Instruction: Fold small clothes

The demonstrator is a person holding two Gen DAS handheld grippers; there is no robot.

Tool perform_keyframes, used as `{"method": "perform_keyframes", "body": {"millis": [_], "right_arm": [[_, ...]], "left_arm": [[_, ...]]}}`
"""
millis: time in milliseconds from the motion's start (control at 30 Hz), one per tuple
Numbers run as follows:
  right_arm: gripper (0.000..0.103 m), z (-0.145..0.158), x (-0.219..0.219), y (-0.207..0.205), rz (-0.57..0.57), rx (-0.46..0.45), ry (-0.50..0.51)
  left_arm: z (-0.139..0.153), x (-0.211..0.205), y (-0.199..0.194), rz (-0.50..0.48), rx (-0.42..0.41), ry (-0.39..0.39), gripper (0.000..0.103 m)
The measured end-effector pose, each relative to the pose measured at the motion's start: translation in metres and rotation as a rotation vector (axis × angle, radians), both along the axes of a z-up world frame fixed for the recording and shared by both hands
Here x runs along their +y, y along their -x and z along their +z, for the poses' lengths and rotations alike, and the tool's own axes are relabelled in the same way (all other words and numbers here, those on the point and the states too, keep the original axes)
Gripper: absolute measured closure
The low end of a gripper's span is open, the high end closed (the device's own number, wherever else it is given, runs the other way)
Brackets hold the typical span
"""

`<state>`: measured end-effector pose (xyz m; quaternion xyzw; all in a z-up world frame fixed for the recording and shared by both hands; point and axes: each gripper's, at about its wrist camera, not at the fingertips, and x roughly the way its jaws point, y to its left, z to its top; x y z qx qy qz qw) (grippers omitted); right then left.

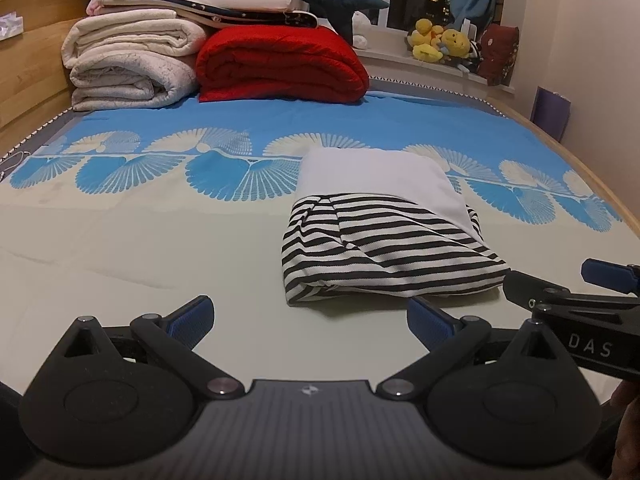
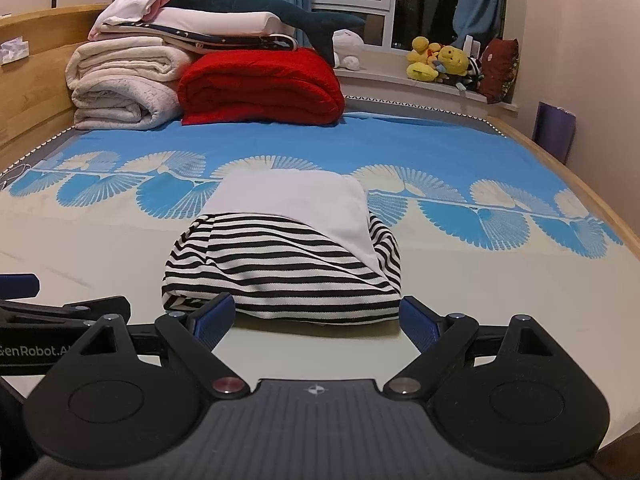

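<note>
A small garment, black-and-white striped with a plain white part (image 1: pixel 376 224), lies folded into a compact bundle on the bed; it also shows in the right wrist view (image 2: pixel 288 256). My left gripper (image 1: pixel 310 320) is open and empty, just in front of and left of the bundle. My right gripper (image 2: pixel 316 320) is open and empty, its fingers on either side of the bundle's near edge without touching it. The right gripper also shows at the right edge of the left wrist view (image 1: pixel 560 284). The left gripper also shows at the left edge of the right wrist view (image 2: pixel 48 300).
The bed sheet (image 2: pixel 100 264) is cream near me and blue with fan patterns farther away. Folded cream blankets (image 2: pixel 120 84) and a red quilt (image 2: pixel 260 88) are stacked at the headboard with a shark plush on top. Plush toys (image 2: pixel 440 60) sit on the windowsill. A wooden bed rail (image 2: pixel 600 204) runs along the right.
</note>
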<state>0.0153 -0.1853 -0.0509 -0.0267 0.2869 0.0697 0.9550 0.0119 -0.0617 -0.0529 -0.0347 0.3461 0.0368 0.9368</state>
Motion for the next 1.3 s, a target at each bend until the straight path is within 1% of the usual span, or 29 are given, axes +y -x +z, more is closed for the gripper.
{"method": "perform_keyframes", "body": {"millis": [1067,1300], "right_arm": [[0.014,-0.0027,0.0017,0.0004,-0.009,0.007,0.003],[0.014,-0.0051,0.0041,0.0007,-0.015,0.014,0.009]], "left_arm": [[-0.0039,0.0023,-0.0012,-0.003,0.01,0.017,0.0],[-0.0084,0.0034,-0.0011,-0.007,0.018,0.019,0.0]]}}
